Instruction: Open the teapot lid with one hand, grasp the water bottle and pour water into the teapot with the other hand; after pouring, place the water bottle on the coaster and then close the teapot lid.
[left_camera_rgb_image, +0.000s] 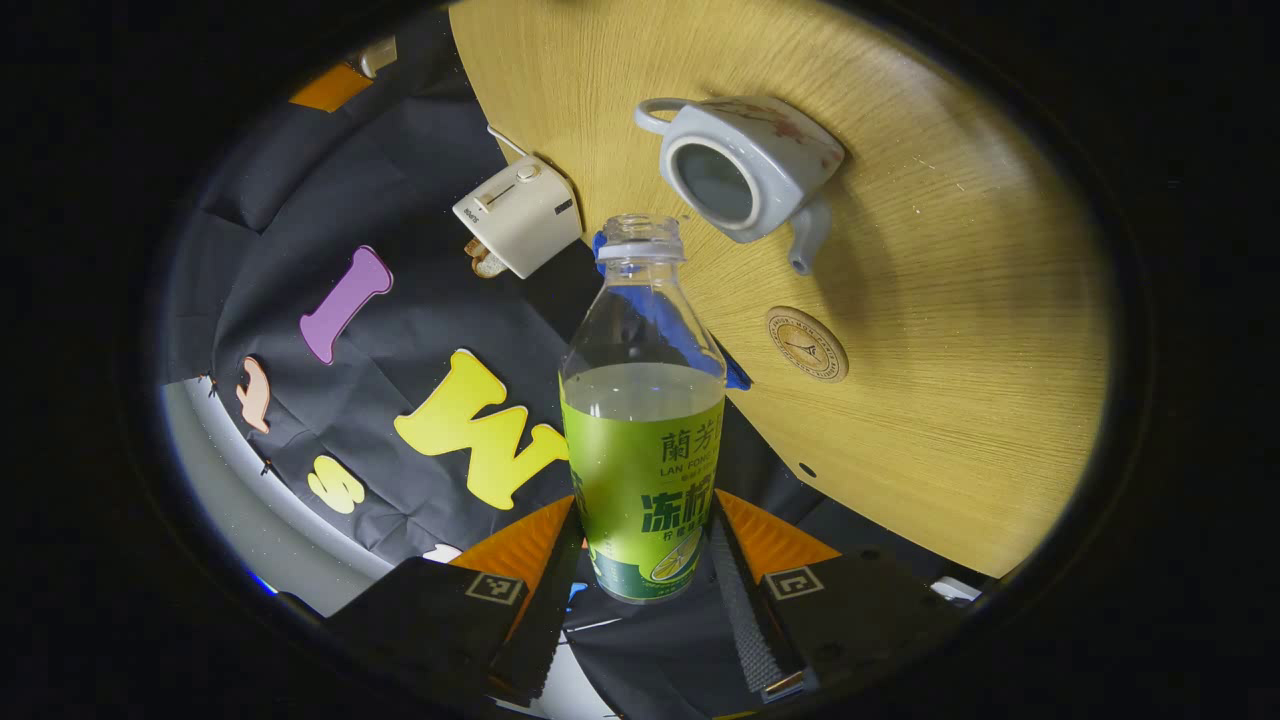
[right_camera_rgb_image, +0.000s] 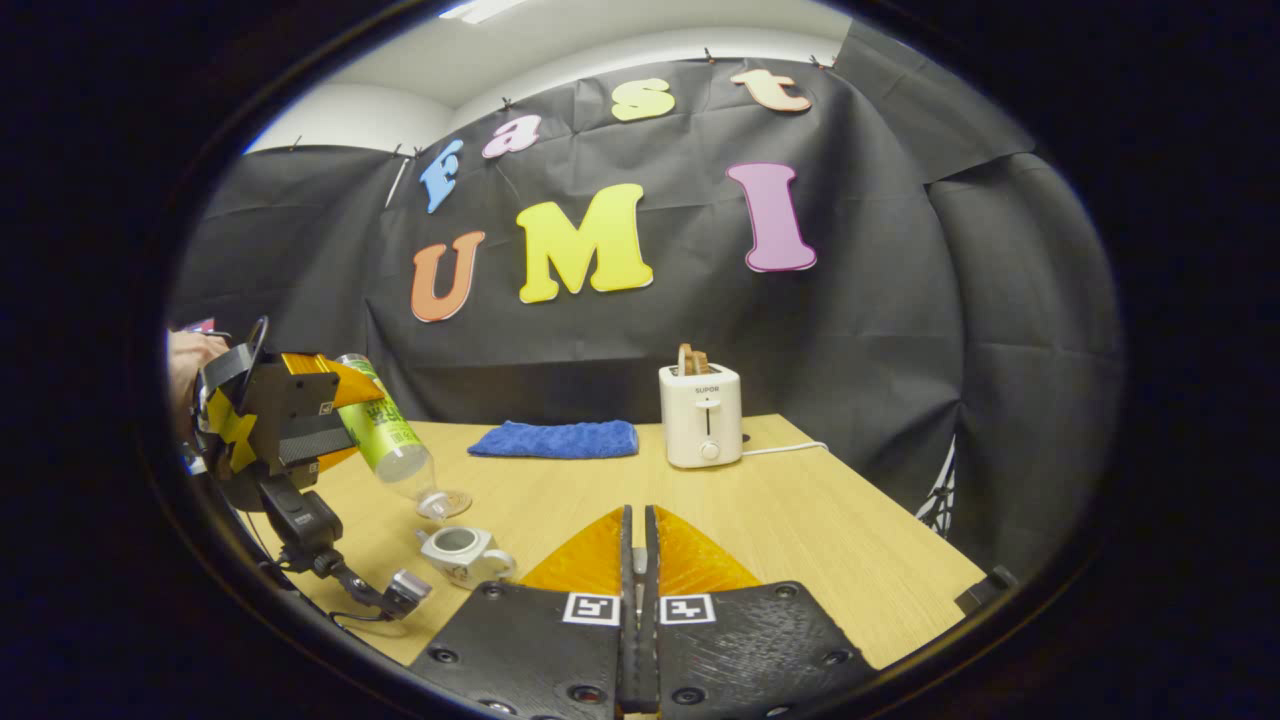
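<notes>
My left gripper is shut on a clear water bottle with a green label. The bottle has no cap and is partly filled. Past its mouth, a grey-white teapot stands on the wooden table with its top open. A round coaster lies near the spout. The right gripper view shows the bottle tilted mouth-down above the teapot, in the left gripper, which a hand holds. My right gripper is shut low over the table, a thin pale sliver of the lid between its fingers.
A white toaster with bread in it stands at the back of the table, its cord trailing right. A folded blue cloth lies to its left. The black cloth wall rises close behind. The table's right edge drops off near the wall.
</notes>
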